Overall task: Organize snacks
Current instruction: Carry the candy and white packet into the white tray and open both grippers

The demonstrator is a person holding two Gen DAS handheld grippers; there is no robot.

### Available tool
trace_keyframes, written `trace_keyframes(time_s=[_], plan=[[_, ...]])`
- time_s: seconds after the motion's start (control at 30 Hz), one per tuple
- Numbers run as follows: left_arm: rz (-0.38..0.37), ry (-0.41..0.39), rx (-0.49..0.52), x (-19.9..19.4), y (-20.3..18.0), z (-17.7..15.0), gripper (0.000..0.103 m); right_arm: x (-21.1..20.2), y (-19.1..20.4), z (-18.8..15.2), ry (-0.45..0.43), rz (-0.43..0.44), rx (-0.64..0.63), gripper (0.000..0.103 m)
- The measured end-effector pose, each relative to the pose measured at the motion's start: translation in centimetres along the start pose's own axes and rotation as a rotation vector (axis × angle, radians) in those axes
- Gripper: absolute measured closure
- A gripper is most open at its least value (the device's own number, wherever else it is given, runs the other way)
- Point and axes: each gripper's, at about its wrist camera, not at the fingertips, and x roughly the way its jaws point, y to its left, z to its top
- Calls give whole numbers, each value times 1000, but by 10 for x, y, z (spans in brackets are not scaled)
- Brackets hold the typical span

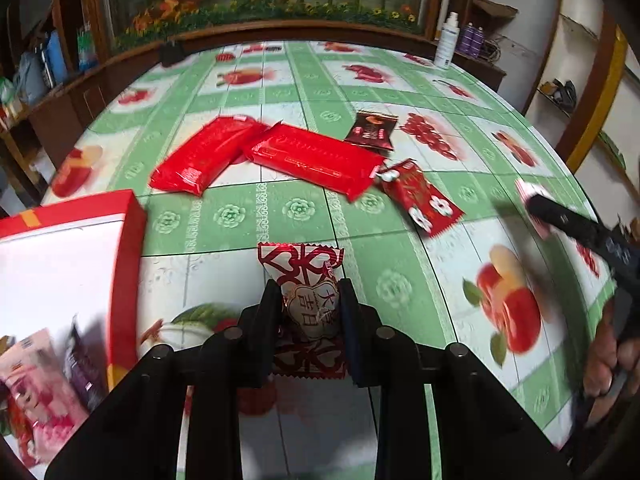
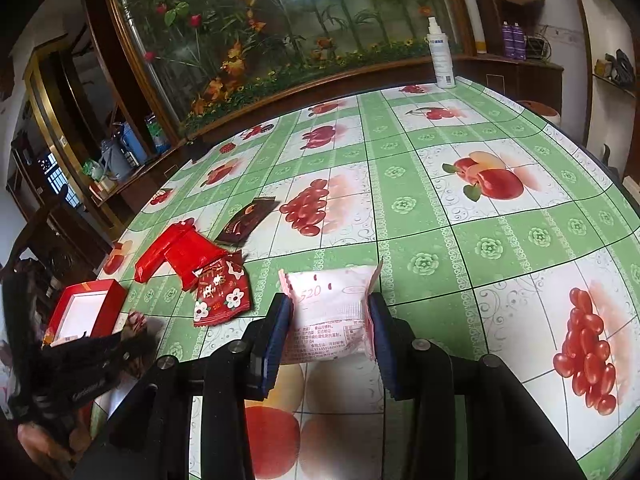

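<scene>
My left gripper [image 1: 310,300] has its jaws pinching a red-and-white candy [image 1: 304,276], long axis pointing away from me. The box [image 1: 124,256] sits just to its left at the table's near-left corner, so I judge left goes first. My right gripper [image 2: 330,320] pinches a pink pack [image 2: 330,312] across its width. Loose on the table [image 2: 460,240]: two red bars [image 1: 256,152], one dark pouch [image 1: 372,128], one flowered pouch [image 1: 424,196]

Both wrist cams low, close over the tablecloth [image 1: 304,216], facing the mural wall; L cam sits left by red box [image 1: 120,240]; both share red packets [image 2: 176,256].
</scene>
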Motion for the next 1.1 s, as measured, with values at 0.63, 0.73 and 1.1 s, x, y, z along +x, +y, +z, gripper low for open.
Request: trace_keyframes(time_s=[0.63, 0.73, 1.1], plan=[[103, -183, 70, -68, 11, -18, 78, -1, -6, 0, -24, -71, 12, 62], [106, -196, 60, -74, 18, -21, 78, 0, -6, 0, -23, -91, 10, 62], [109, -226, 12, -91, 47, -30, 78, -1, -10, -1, -28, -133, 24, 61]])
